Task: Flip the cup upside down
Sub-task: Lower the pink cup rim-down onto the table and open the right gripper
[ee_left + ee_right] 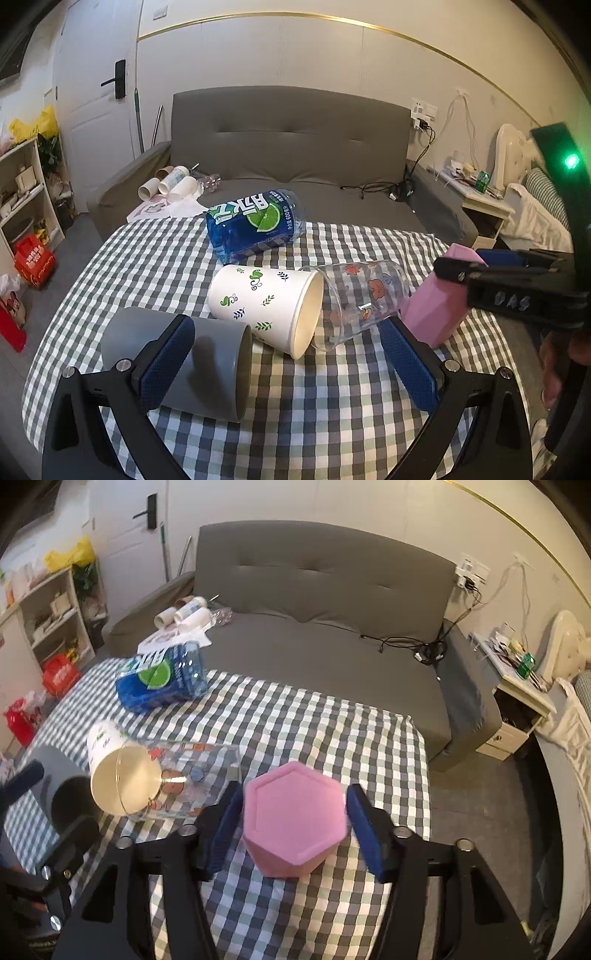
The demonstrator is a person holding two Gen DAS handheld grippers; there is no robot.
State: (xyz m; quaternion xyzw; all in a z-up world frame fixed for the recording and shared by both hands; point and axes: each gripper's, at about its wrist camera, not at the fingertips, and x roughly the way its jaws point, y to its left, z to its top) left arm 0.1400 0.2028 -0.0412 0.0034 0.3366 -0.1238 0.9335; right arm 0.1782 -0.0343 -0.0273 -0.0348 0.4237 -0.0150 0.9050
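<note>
Several cups lie on a checked tablecloth (pixel 332 406). A grey cup (pixel 207 373) lies on its side, mouth to the right, partly between my open left gripper's (pixel 288 365) fingers. A white leaf-print paper cup (pixel 266 306) and a clear printed glass (pixel 362 299) also lie on their sides. A pink hexagonal cup (pixel 295 819) stands upside down, base up, between the open fingers of my right gripper (pixel 291 830), with small gaps on both sides. It also shows in the left wrist view (pixel 436 306).
A blue lime-label bottle (pixel 255 225) lies at the table's far side. A grey sofa (pixel 295 155) with cables and paper cups stands behind the table. A shelf (pixel 26 192) is at left, a nightstand (pixel 484 203) at right.
</note>
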